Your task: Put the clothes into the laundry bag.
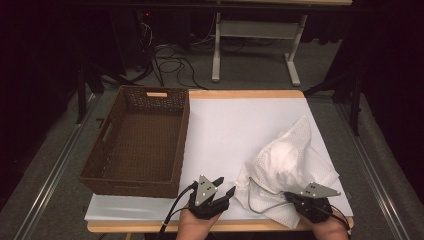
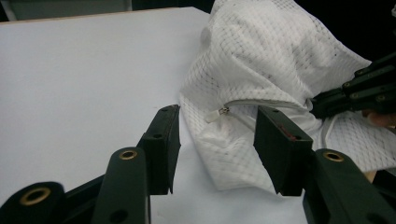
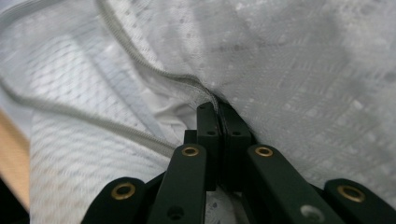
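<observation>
So there's a white mesh laundry bag (image 1: 286, 162) slumped in the lower right of the high view, sitting on the white table cover (image 1: 235, 130), and it looks stuffed with something pale. The right gripper (image 1: 300, 196) has its jaws pressed together on the bag's zipper edge (image 3: 154, 70); in the right gripper view you can see the fabric pinched right at the tips. The left gripper (image 1: 224, 188) sits at the bottom center of the high view with its jaws spread apart, holding nothing, pointed at the zipper pull (image 2: 216, 115), which hangs just beyond them in the left gripper view. A brown woven basket (image 1: 131, 185) sits empty on the left side, well apart from the bag. My guess is they're going for the zipper. That pull is small and floppy, so the left jaws could easily close on mesh instead. And the right one only has a thin bit of edge, so a tug might slip it free or drag the whole bag toward the table's near edge.
</observation>
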`<state>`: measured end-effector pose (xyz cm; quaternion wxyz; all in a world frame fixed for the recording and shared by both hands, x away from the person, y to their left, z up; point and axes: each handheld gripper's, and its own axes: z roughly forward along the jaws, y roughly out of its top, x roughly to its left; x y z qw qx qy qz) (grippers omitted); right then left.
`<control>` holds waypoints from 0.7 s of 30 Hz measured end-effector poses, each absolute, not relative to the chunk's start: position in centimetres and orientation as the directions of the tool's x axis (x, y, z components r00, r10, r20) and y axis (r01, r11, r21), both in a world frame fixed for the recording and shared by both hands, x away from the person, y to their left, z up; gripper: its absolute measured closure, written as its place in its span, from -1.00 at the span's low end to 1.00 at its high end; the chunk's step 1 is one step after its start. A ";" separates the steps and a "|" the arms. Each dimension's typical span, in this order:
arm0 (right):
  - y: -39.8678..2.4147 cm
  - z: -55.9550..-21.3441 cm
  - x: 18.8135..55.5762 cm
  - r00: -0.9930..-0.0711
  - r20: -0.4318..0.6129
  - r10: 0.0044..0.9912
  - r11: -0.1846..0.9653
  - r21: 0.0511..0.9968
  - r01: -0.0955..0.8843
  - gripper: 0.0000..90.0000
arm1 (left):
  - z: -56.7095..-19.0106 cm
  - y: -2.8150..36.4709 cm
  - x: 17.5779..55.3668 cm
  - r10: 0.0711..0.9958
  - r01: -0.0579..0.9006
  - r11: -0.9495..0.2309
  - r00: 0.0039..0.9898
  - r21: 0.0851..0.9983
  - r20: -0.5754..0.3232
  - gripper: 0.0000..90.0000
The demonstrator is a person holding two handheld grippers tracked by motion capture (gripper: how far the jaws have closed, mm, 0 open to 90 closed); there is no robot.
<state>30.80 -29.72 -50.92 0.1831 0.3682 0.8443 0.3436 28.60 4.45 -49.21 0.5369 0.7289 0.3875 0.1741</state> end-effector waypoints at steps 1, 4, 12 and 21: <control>-30.0 -50.9 30.9 -0.653 -0.061 0.755 0.489 0.716 0.498 1.00 | -49.2 4.4 28.6 0.749 0.380 -0.123 0.641 0.917 -0.165 0.13; -31.2 -50.8 31.6 -0.627 -0.070 0.776 0.478 0.714 0.512 1.00 | -49.2 4.2 28.6 0.745 0.377 -0.127 0.647 0.917 -0.162 0.13; -33.0 -50.5 32.4 -0.585 -0.052 0.809 0.432 0.727 0.533 0.95 | -49.6 3.2 28.6 0.726 0.363 -0.182 0.676 0.914 -0.124 0.13; -32.6 -47.4 28.4 -0.615 -0.012 0.788 0.357 0.823 0.442 0.56 | -50.6 0.6 29.7 0.684 0.378 -0.263 0.722 0.887 -0.104 0.09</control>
